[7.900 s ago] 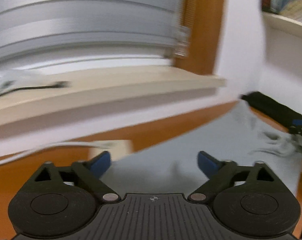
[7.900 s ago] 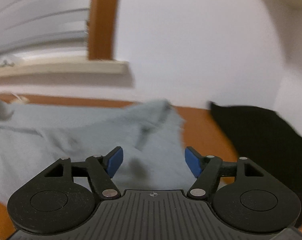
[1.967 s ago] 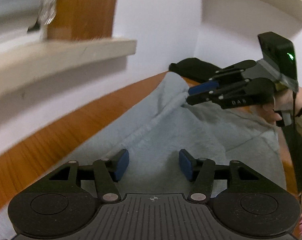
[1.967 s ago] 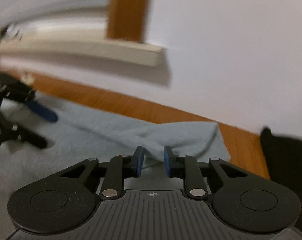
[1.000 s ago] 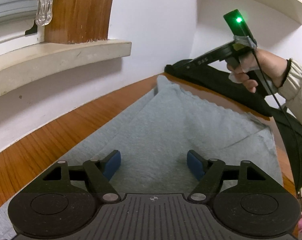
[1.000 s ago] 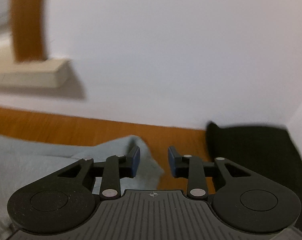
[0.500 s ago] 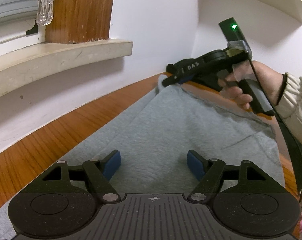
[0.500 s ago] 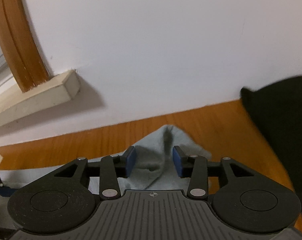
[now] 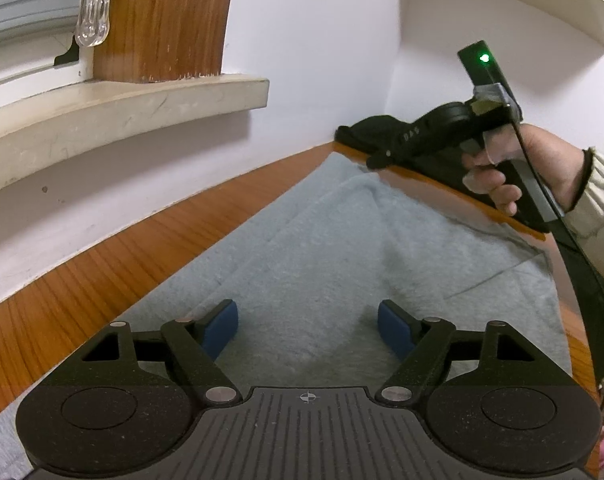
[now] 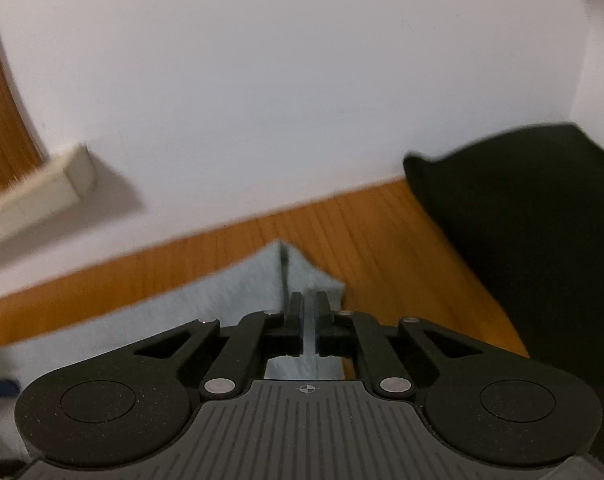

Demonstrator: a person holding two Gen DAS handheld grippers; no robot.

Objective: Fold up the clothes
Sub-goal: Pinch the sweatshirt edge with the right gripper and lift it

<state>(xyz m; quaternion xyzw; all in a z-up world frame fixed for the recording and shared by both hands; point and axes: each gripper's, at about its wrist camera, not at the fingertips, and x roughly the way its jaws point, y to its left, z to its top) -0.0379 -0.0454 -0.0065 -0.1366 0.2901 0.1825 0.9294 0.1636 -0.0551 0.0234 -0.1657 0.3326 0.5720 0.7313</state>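
Observation:
A light grey garment (image 9: 322,248) lies flat on the wooden table (image 9: 102,272), with a folded layer along its far side. My left gripper (image 9: 308,332) hovers low over its near part, blue pads wide apart and holding nothing. A hand (image 9: 514,168) holds my right gripper (image 9: 376,160) at the garment's far corner. In the right wrist view that gripper (image 10: 310,312) has its fingers pressed together on the grey corner (image 10: 278,272), with cloth showing in the thin gap between them.
A black garment (image 9: 362,132) is piled in the far corner against the white wall, large at right in the right wrist view (image 10: 522,220). A cream window sill (image 9: 122,108) juts out above the table on the left. A black cable (image 9: 582,280) hangs from the right gripper.
The right gripper's fingers, apart on either side of the garment's far corner half a second ago, have closed on it. The left gripper has stayed open over the cloth.

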